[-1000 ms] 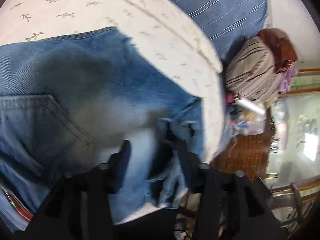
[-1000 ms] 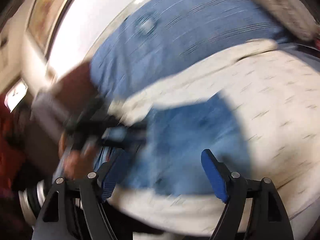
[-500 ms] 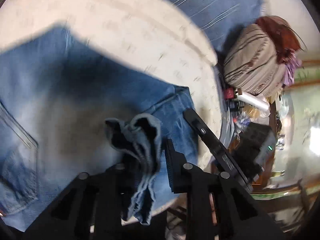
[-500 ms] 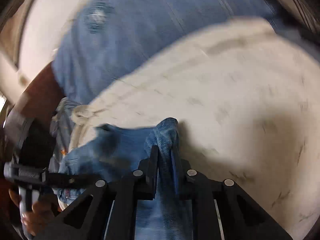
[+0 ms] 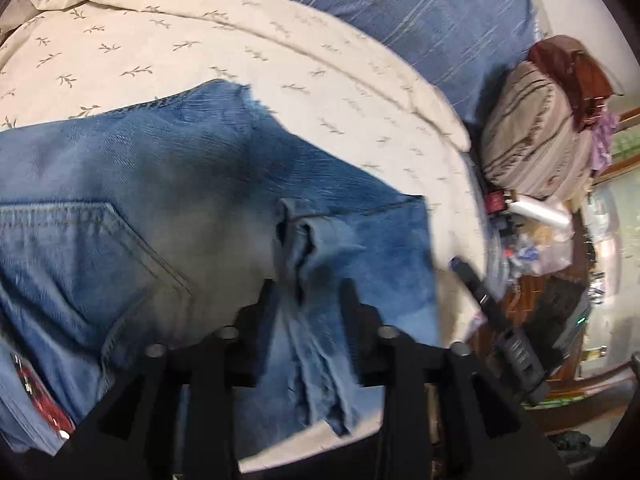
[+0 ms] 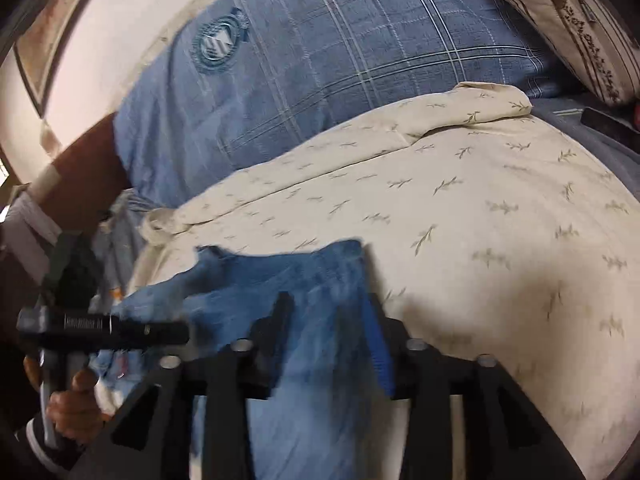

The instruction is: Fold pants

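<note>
A bed fills both views, covered by a cream sheet (image 5: 168,52) printed with small leaf sprigs, its far edge rumpled. Beyond the sheet lies a blue plaid bedcover (image 6: 340,60) with a round embroidered crest, set against a pale wall (image 6: 132,12). A striped brown-and-beige bundle (image 5: 532,136) sits off the bed's edge in the left wrist view, above a clutter of small items and a wooden floor; these are too small and blurred to name. A patterned cream pillow (image 6: 560,12) shows at the upper right of the right wrist view.

The blue jeans (image 5: 160,200) lie flat on the cream sheet at the near edge of the bed. In the left wrist view their long axis runs across the picture, the back pocket (image 5: 80,264) at the left and a bunched end of denim toward the right, in front of the tool.

The left gripper (image 5: 308,300) points steeply down at the jeans; its jaws are opening, moderately apart, with a ridge of denim between them and the pads not clearly pressing it. The right gripper (image 6: 328,320) has its jaws opening too, moderately apart, with a fold of denim between them, seemingly loose. A hand (image 6: 76,400) grasps the left tool's handle at the lower left of the right wrist view.
</note>
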Demonstrator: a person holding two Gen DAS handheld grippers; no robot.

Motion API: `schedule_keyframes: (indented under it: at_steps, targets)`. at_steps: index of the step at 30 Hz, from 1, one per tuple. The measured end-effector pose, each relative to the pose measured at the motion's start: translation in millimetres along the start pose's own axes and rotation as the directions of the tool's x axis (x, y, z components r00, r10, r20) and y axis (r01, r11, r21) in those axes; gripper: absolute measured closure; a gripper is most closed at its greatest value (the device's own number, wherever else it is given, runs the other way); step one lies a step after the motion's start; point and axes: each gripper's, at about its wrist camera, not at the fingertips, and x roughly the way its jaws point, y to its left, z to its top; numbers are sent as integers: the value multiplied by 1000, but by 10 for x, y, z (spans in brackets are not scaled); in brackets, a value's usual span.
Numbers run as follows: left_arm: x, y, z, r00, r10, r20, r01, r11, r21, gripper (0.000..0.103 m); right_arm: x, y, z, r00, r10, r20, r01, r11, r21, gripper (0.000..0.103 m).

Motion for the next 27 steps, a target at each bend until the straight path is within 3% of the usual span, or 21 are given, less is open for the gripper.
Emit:
schedule_keyframes:
  at_steps: [2,4,10,13,15,16,17,20,21,22,23,24,26,27]
  targets:
    - [-20,-41,33,1000,0,17,0,1000,-3,52,-7,34,-55,1000,1,-12,-1,1000,-10,50]
    - [-33,-16,77,1000,12,14,-12,1000,-23,52,6,22,-63,1000,-16,-22,16,1000,-8,50]
    - [-61,45,141,999,-38,-7,37,993,-112,48,312,-19,277,999,-12,-37,12,1000,20,48]
    - [38,-4,118,1000,-4,-22,2,996,-89,48,584,17,378,997,-43,-58,42,999,-22,48]
    - [106,-13,128,997,83,-9,-83,995,-60,48,791,93,373,985,-144,-99,133,984,-116,62]
    - [177,-1,146,987,162,-2,-162,986,-44,50,822,98,382,982,-162,-99,147,978,-149,63]
    - [251,26,163,983,183,-14,-183,982,-37,50,795,66,415,983,-159,-93,145,979,-145,71]
    - [152,6,204,992,127,3,-126,990,-55,51,641,-107,525,985,-164,-57,159,984,-86,103]
    - [133,-8,225,993,121,12,-120,991,-53,51,663,-161,533,980,-187,-70,181,980,-84,103]
    - [140,-17,243,989,148,18,-147,988,-49,51,720,-226,515,971,-214,-109,205,975,-84,103]
    - [184,-8,258,979,203,13,-202,979,-41,51,716,-252,496,968,-221,-116,213,974,-81,99]
    - [225,11,258,977,213,-3,-213,977,-33,51,672,-268,477,973,-208,-105,201,977,-66,97]
    - [161,58,207,983,181,7,-181,983,-43,51,483,-270,441,994,-98,-52,97,995,-10,96]
    - [103,88,183,987,162,9,-161,984,-77,51,406,-240,429,998,-64,-25,64,998,1,87]
